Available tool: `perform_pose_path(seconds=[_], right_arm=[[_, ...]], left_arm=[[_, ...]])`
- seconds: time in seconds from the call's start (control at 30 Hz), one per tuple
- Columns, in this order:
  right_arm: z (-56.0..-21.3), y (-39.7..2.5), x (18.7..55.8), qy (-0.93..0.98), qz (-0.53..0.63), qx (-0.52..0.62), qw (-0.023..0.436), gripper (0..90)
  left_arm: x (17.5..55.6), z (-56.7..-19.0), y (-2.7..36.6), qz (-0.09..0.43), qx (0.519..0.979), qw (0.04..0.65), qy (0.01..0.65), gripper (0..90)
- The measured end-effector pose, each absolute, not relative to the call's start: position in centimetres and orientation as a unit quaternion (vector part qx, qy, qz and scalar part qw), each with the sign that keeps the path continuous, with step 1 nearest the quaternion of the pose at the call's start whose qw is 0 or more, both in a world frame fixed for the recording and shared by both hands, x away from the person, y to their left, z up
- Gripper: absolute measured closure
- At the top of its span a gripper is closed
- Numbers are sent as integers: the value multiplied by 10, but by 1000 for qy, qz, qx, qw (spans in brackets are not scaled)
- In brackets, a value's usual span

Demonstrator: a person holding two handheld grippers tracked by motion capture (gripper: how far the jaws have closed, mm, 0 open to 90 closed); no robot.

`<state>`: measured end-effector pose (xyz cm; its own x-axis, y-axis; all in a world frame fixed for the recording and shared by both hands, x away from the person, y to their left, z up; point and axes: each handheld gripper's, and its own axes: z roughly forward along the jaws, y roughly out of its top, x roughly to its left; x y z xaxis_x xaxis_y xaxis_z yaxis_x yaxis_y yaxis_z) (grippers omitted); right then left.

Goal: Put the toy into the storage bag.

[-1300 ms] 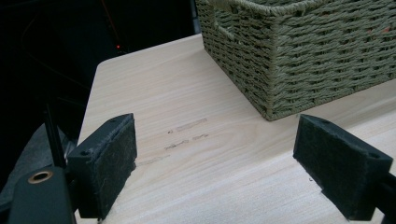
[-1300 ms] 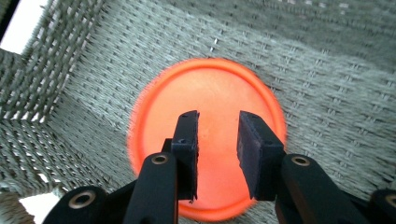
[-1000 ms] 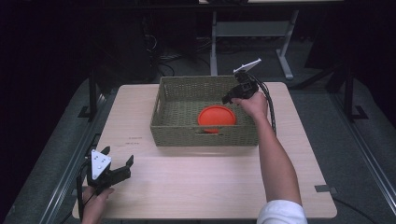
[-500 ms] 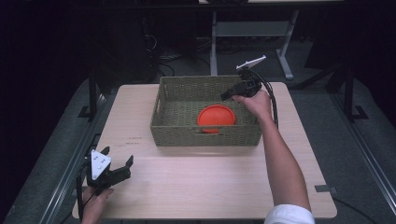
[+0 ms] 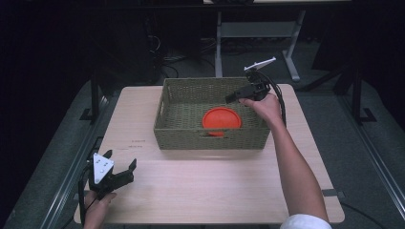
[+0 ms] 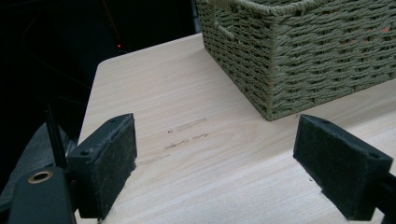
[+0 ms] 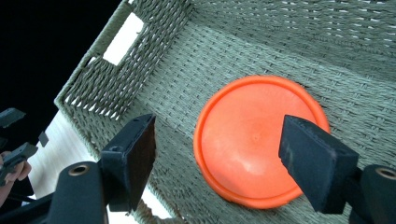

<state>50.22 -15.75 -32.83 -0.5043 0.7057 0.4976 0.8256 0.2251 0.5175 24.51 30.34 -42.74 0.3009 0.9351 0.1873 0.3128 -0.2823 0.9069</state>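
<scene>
A woven basket sits toward the far middle of a light wooden table, and an orange plate lies flat on its floor, close to the near wall and a little right of centre. The right gripper hangs above the basket's right part, held by a hand whose forearm reaches in from the bottom right of the high view; it points down and to the left toward the plate without touching it. In the right gripper view its two black jaws stand wide apart with nothing between them, and the orange plate shows in the gap, lying on the basket's weave, with one of the basket's handle holes up and to the left. The right gripper is clearly above the plate, not in contact. The left gripper rests low at the near left corner of the table, well apart from the basket, with the person's other hand behind it. In the left gripper view, the left gripper also has its padded jaws spread wide and grips nothing; bare tabletop lies between them, and a corner of the basket stands farther off, up and to the right. Some faint markings show on the wood ahead of the left jaw.
</scene>
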Motion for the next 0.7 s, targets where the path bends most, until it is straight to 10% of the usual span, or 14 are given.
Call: perform_pose_path(seconds=[0.7], right_arm=[[-314,-156,472,-797,-396,-448,85,251]], left_arm=[[245,-428,303,387,699,402,447,127]])
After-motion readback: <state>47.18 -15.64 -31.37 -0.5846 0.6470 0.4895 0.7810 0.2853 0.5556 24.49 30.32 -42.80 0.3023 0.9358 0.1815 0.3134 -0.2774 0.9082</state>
